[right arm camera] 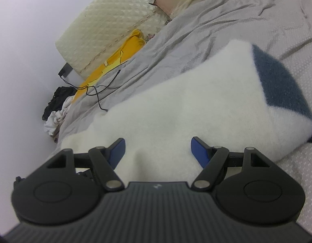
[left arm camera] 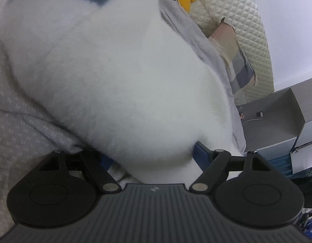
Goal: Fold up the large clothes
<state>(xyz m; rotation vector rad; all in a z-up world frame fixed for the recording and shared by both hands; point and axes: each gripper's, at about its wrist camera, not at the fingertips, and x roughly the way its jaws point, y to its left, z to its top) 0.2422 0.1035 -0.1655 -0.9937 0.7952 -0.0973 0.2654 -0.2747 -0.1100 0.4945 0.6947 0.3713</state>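
Right wrist view: grey bedspread (right arm camera: 196,26) covers the bed, and on it lies the fluffy white garment (right arm camera: 186,105) with a blue patch. Right gripper (right arm camera: 158,147) stands with jaws apart astride a fold of it. Left gripper (left arm camera: 156,154) also gapes, fleece bulging between its fingers.

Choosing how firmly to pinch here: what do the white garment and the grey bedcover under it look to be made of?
White garment: seemingly a fluffy knit or fleece, matte; its edges blur into a soft nap, with a dark blue patch. Grey bedcover: thin woven cloth, matte, with fine sharp creases and a small repeating pattern.
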